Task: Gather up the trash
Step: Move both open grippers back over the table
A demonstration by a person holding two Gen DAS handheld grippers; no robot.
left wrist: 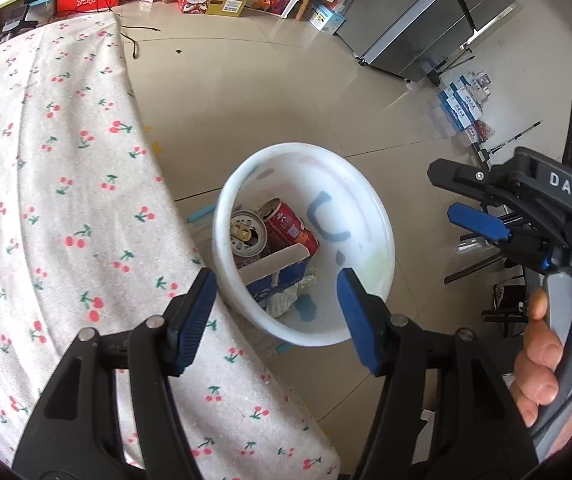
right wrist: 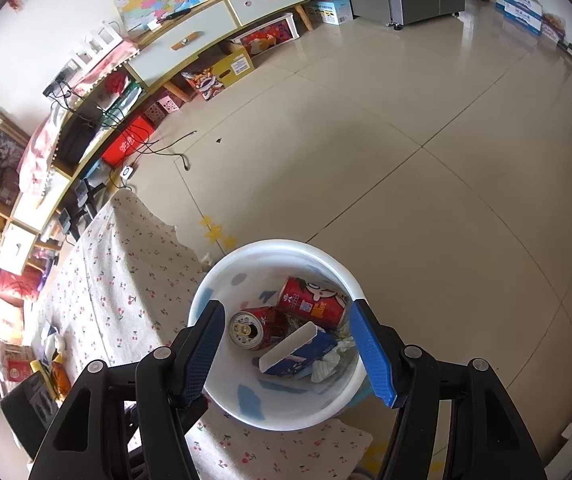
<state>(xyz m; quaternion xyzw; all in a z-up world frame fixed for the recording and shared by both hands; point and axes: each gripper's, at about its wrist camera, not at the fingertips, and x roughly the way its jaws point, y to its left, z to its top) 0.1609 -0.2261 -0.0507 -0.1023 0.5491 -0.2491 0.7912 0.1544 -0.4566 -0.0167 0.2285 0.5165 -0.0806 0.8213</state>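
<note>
A white trash bucket (left wrist: 370,216) stands on the floor beside the table; it also shows in the right wrist view (right wrist: 222,276). Inside lie two red drink cans (left wrist: 290,226) (right wrist: 312,302), a blue and white carton (left wrist: 282,270) (right wrist: 300,354) and crumpled tissue (right wrist: 332,360). My left gripper (left wrist: 276,320) is open and empty, above the bucket's near rim. My right gripper (right wrist: 292,354) is open and empty over the bucket; it also shows at the right of the left wrist view (left wrist: 470,204), held by a hand.
A table with a cherry-print cloth (left wrist: 46,184) (right wrist: 126,292) lies left of the bucket. A long TV cabinet (right wrist: 190,32) with boxes beneath lines the far wall. A grey fridge (left wrist: 426,28) and stacked boxes (left wrist: 462,104) stand across the tiled floor.
</note>
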